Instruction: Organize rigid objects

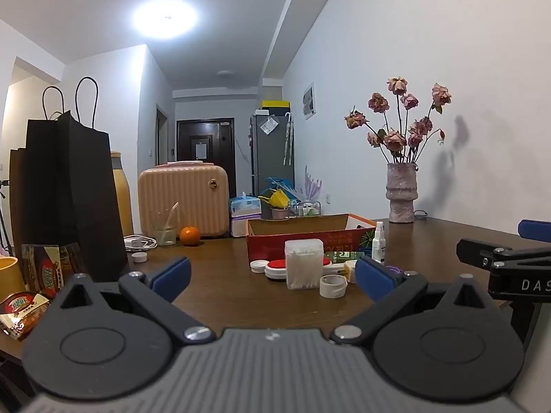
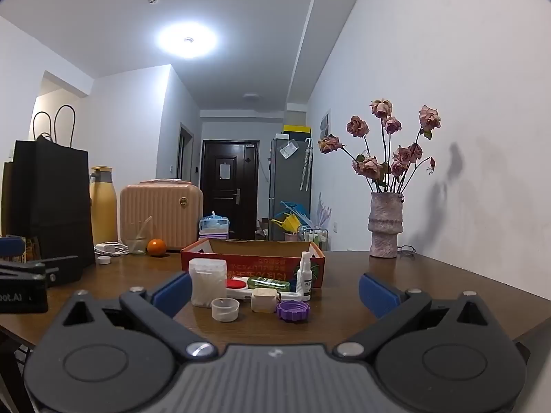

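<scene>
My left gripper [image 1: 272, 275] and right gripper [image 2: 275, 290] gape empty; nearby, a clear box [image 1: 303, 264] holds cotton swabs, red carton [image 2: 253, 261] behind.

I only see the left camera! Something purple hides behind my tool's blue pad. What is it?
Observer: A purple cap with a ridged edge. It lies on the table in front of the spray bottle.
Operator: Is anything else hiding there?
Observer: A green bottle lies on its side in front of the red box.
Operator: Is my other tool holding stuff?
Observer: No, the right tool is open and empty.
</scene>
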Available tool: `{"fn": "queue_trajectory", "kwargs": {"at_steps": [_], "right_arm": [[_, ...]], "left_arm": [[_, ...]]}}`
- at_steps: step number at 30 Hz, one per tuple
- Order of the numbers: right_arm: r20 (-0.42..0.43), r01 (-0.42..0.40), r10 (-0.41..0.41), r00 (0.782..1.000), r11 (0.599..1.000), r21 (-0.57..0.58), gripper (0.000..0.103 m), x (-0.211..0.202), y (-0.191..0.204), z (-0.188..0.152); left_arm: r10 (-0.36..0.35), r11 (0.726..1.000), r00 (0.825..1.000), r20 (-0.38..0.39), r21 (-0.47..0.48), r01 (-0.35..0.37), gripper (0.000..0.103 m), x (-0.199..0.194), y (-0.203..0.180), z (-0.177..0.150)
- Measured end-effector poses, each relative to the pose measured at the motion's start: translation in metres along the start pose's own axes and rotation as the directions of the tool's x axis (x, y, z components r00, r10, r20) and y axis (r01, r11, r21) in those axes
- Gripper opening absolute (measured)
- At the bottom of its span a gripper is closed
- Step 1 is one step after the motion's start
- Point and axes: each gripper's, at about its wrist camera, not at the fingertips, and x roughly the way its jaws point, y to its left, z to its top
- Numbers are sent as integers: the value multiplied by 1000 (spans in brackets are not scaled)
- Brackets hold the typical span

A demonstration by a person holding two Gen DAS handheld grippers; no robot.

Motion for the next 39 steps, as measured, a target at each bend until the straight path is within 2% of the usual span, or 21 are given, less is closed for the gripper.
{"fn": "queue_trajectory", "kwargs": {"at_steps": [3, 11, 18, 39], "right_arm": [[1, 0, 0, 1000, 1000, 2, 103, 0, 0, 0], [2, 0, 0, 1000, 1000, -3, 103, -1, -1, -1], [-1, -3, 3, 1000, 1000, -1, 103, -1, 1, -2], [-6, -5, 5, 1000, 1000, 8, 103, 2, -4, -3]], "left_arm": [[1, 1000, 1000, -3, -12, -1, 103, -1, 4, 0], [-15, 999, 1000, -8, 29, 16, 103, 1, -3, 2], [-3, 1000, 1000, -29, 3, 3, 103, 4, 0, 0], [12, 1000, 1000, -26, 1, -12, 103, 5, -1, -1]]}}
